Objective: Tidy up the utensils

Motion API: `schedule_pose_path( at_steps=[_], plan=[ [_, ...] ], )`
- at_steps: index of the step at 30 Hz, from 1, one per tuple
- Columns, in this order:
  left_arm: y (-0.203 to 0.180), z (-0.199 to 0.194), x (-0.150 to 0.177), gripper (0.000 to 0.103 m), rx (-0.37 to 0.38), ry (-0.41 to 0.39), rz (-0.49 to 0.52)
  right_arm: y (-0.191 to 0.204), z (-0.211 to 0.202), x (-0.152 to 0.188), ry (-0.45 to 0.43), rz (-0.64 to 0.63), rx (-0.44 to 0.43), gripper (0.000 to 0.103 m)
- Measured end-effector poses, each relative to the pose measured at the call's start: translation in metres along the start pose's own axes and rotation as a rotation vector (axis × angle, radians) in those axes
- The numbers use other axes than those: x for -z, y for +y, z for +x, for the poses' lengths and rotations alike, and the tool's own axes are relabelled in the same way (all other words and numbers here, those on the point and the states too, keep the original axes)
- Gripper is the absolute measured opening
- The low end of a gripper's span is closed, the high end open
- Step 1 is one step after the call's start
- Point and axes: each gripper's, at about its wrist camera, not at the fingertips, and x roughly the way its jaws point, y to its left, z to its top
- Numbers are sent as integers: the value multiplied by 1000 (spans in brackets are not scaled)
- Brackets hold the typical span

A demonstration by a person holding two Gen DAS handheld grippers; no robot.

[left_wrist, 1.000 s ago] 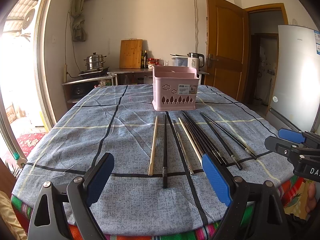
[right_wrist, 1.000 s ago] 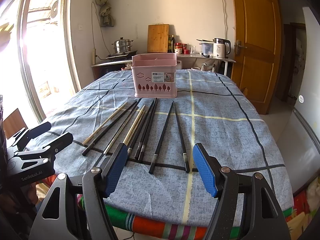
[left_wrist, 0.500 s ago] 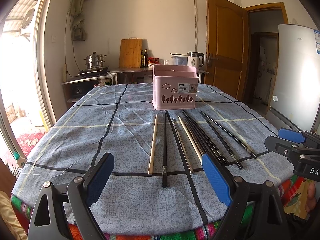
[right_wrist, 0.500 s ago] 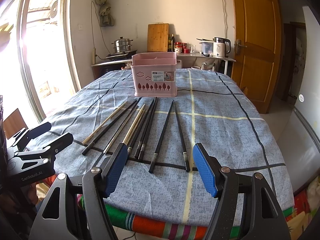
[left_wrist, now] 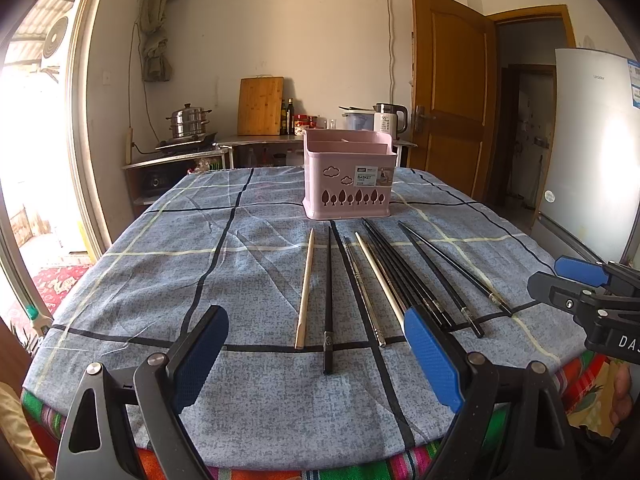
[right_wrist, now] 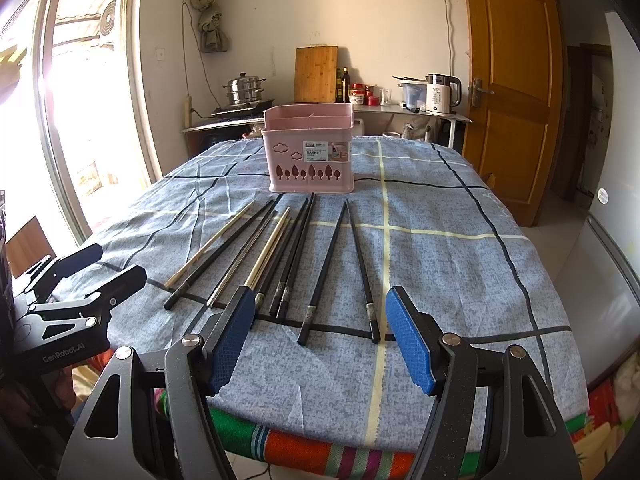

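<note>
Chopsticks (left_wrist: 384,276) fanned flat on table (left_wrist: 168,264), long axes running from the near edge toward pink basket (left_wrist: 347,178), far tips converging just short of its base. Leftmost a pale wooden stick (left_wrist: 305,288), then a black one (left_wrist: 329,296); rest mostly black, a couple pale or metal. Basket upright, mid-table, apart from the sticks.

Left tongs (left_wrist: 316,360) wide apart, gripping nothing, hovering at near table edge, butt ends of the two leftmost sticks between the pads. Right tongs (right_wrist: 320,336) also wide, holding nothing, two rightmost black sticks (right_wrist: 344,268) ending between the pads.

Bare cloth left and right of the fan. Near table edge directly under both tongs.
</note>
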Motion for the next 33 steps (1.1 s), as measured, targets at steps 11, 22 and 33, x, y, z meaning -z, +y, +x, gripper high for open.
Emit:
schedule_pose_path(
  at_steps=[11,22,33],
  plan=[
    [-1,7,0,90,-3,13,7,0,4,0,9,-2,-1,68],
    [16,44,-22,90,2,58,19,3,29,-20,28,-12,-29,68],
    [40,128,-57,87,11,196,18,8,84,-55,72,-5,-67,68]
  ],
)
